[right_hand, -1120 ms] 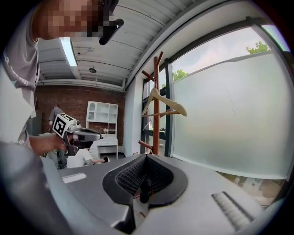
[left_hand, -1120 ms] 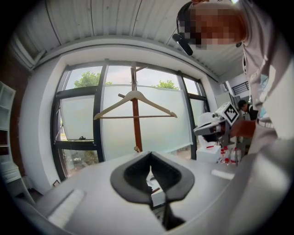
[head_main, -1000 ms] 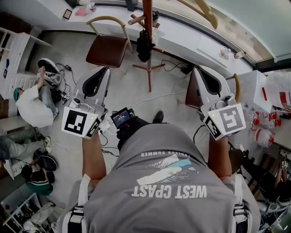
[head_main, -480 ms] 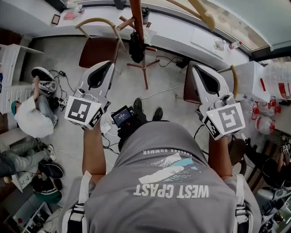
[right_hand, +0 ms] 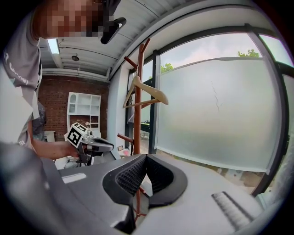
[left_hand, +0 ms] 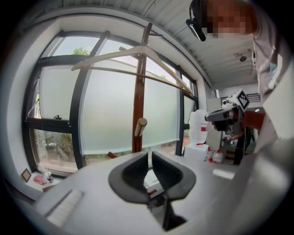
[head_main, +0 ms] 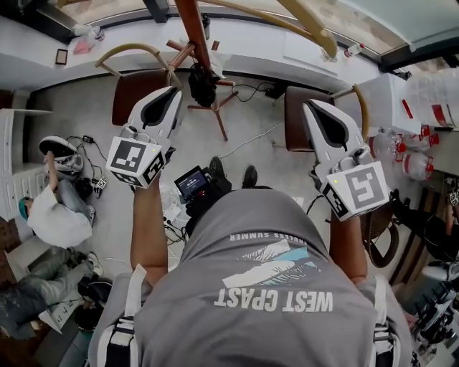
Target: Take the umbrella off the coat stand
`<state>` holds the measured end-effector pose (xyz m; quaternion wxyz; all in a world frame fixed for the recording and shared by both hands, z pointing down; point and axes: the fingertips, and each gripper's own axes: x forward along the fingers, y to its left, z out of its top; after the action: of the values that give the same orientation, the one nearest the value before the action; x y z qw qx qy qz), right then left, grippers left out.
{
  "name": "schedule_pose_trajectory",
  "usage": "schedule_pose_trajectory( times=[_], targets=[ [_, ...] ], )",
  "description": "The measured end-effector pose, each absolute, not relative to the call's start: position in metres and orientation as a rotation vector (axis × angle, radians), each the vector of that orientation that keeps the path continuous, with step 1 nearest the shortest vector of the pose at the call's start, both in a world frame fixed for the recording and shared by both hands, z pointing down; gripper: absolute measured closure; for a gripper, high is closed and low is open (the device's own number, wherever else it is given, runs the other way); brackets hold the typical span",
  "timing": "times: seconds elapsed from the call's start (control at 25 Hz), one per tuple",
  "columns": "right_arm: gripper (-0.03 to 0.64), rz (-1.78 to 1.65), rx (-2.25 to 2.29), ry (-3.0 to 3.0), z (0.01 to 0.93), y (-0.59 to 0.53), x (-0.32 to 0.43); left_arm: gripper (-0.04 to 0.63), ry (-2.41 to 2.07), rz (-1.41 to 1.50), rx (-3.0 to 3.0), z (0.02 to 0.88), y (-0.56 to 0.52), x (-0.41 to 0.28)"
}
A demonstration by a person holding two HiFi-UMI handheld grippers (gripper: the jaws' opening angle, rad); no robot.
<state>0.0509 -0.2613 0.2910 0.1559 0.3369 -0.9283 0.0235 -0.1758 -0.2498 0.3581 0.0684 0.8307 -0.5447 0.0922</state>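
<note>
While looking steeply down in the head view, finding the black folded umbrella (head_main: 201, 83) hanging on the reddish-brown wooden coat stand (head_main: 188, 25) at twelve o'clock, just above the spreading feet of that pole. Holding the white left gripper (left_hand: 150, 157) at eleven o'clock, close beside the umbrella in that view yet apart from it, nose pointing toward the pole. Opening its dark ribbed pads to a narrow slit, with nothing lying between them, only the stand's trunk and a pale-tipped wooden peg (left_hand: 140, 126) showing beyond at twelve o'clock. Holding the white right gripper (right_hand: 145, 158) at two o'clock, well apart from the umbrella, pads pressing together at the tips and pinching nothing. Catching, in the right gripper view, the same pole rising at twelve o'clock behind the closed pads, and the left gripper reaching in at nine o'clock. Seeing a pale wooden clothes hanger (head_main: 310, 21) hanging high on the stand at one o'clock. Flanking the stand's feet with two brown-seated chairs with curved wooden backs: the left chair (head_main: 128, 93) at eleven o'clock, partly under the left gripper, and the right chair (head_main: 295, 122) at one o'clock, beside the right gripper. Filling six o'clock with a grey printed T-shirt (head_main: 265, 301), and showing a person in a white top (head_main: 54, 215) sitting low at eight o'clock.
</note>
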Motion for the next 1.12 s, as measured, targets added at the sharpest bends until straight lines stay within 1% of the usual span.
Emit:
schedule_pose_trajectory(
  times=[0.36,0.52,0.68,0.8,1.12],
  targets=[
    [0.614,0.07,1.053,-2.591,0.291,-0.267,0.053,0.531,-1.534,0.262,2.492,0.394,-0.286,-0.178],
    [0.614,0.072,1.085,-2.564,0.293,-0.265,0.057,0.501,-1.491,0.271,2.491,0.409,-0.295,-0.173],
    [0.614,0.081,1.114,-2.539,0.295,-0.264,0.062,0.447,-1.488,0.281,2.466,0.425,-0.306,-0.173],
    [0.614,0.089,1.133,-2.524,0.297,-0.262,0.066,0.389,-1.5,0.289,2.447,0.435,-0.315,-0.173],
    [0.614,0.111,1.18,-2.475,0.303,-0.258,0.079,0.359,-1.484,0.327,2.433,0.46,-0.335,-0.167]
  ],
)
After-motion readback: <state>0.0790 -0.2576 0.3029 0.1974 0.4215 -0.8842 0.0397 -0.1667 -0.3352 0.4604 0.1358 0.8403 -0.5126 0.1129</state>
